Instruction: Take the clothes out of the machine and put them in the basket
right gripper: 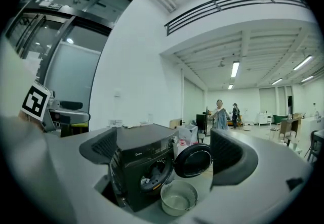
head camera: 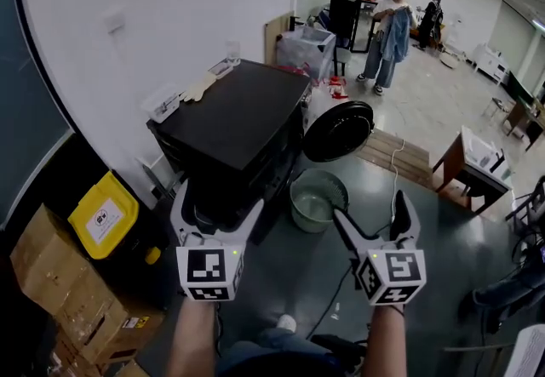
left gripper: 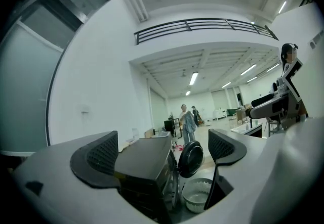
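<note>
The clothes (right gripper: 147, 178) lie bunched in the drum of the black front-loading washing machine (head camera: 234, 124). Its round door (head camera: 339, 130) hangs open to the right, and the empty pale-green basket (head camera: 318, 201) stands on the floor just below that door. Nearer, the left gripper (head camera: 217, 207) and right gripper (head camera: 373, 212) both have their jaws spread wide with nothing between them, and a white cable (head camera: 393, 188) trails over the dark floor (head camera: 426, 239) right of the basket. A white wall (head camera: 153, 18), a yellow bin (head camera: 104, 215) and cardboard boxes (head camera: 60, 282) close off the left, a wooden pallet (head camera: 400, 156) and a small table (head camera: 477, 167) sit to the right, and far off a person (head camera: 392, 31) holds a garment in the bright hall.
</note>
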{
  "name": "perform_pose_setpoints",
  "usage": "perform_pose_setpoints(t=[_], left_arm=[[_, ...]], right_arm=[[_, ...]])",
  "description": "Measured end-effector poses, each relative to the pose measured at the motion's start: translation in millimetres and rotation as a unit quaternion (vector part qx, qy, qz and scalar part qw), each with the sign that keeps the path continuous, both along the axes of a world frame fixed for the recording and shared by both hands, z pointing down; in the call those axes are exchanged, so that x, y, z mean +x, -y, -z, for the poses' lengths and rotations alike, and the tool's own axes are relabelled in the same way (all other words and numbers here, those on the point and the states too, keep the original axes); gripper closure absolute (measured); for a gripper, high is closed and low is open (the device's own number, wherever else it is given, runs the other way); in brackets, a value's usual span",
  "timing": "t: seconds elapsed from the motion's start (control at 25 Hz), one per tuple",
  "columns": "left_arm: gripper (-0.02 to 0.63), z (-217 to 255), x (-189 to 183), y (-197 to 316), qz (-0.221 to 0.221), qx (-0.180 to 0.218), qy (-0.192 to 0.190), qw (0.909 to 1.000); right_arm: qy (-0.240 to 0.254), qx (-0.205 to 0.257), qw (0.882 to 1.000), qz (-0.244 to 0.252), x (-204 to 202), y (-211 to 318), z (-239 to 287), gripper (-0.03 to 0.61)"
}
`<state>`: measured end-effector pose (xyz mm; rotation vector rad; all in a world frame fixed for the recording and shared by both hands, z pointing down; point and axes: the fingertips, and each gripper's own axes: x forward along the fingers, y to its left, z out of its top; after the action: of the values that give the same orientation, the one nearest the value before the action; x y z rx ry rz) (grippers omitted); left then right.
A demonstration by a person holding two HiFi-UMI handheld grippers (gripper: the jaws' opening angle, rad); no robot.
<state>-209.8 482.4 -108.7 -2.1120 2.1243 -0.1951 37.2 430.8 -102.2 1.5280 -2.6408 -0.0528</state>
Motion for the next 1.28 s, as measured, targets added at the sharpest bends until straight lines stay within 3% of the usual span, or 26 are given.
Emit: perform_pose_setpoints(t=[0.68,1.28], left_arm=[[0.075,-22.0,71.5,140.7,-0.064,-0.035,0.004,0.9973],[0.075,-41.2,55.8,339.7,-0.127,-0.056,-0.025,0.99]], right_arm=[[-0.006,-0.032,0.997,-0.076,87.6,98.7,-28.1,0.014],[-0.015,-0.047,0.99,-0.133,61.2,260.2,-29.7,0.014]])
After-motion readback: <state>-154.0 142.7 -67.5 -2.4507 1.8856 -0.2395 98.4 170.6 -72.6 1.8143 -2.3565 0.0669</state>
